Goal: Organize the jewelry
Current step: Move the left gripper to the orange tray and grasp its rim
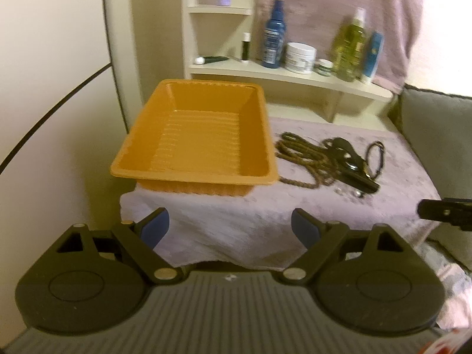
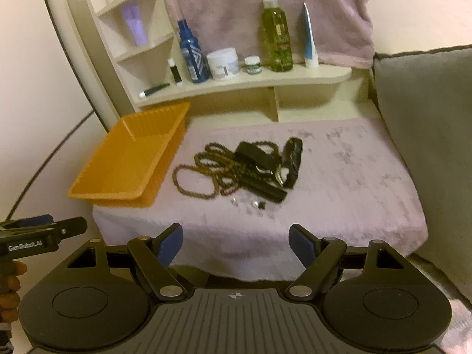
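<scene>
Both grippers, left gripper [image 1: 230,225] and right gripper [image 2: 236,240], hover with jaws apart, holding nothing. Tangled bead necklaces [image 2: 203,168] (with a black watch [image 2: 259,155] lying over them) rest on the towel-covered table [image 2: 354,183], just beside the orange tray [image 2: 118,162].

— What's on the worktop [image 2: 339,177]?
— I see a lilac towel [image 2: 354,224] covering it, with an orange tray [image 2: 118,183] at the left and tangled bead necklaces [image 2: 203,174] beside a black watch [image 2: 265,162].
</scene>
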Available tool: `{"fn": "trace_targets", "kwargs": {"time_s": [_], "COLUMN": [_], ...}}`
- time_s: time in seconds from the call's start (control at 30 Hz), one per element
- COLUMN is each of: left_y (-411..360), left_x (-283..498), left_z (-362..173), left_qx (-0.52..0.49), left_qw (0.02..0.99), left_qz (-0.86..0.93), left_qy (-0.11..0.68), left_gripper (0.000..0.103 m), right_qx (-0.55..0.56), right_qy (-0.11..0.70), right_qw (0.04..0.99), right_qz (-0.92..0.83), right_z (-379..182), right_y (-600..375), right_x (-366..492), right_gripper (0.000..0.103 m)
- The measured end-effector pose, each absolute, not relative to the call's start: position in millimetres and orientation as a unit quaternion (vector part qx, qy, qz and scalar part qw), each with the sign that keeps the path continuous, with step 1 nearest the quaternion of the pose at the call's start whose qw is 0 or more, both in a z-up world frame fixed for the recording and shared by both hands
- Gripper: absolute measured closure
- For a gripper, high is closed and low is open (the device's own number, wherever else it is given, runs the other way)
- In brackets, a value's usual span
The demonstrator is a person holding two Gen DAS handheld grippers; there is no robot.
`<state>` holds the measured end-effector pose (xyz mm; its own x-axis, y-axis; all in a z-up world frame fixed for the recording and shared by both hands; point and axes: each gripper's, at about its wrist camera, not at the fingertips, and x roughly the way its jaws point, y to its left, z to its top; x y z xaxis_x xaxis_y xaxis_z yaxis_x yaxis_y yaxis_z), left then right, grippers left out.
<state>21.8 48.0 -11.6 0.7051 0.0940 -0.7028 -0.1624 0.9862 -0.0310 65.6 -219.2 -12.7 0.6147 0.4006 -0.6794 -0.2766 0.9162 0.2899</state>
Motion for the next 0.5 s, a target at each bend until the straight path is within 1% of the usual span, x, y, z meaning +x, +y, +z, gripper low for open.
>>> {"fn": "trace_targets", "kwargs": {"time_s": [0.5], "left_y": [100.0], "left_x": [45.9], "left_z": [-23.7], "left_qx": [-0.081], "left_qw": [0.924], "left_qz": [0.125], "left_qy": [0.353], "left_gripper": [0.014], "right_qx": [0.086], "right_qy": [0.380], "right_qw": [0.900], "right_qz": [0.196], "right_z": [-30.7], "right_y": [-219.4], "right_x": [90.6], "right_gripper": [0.024]}}
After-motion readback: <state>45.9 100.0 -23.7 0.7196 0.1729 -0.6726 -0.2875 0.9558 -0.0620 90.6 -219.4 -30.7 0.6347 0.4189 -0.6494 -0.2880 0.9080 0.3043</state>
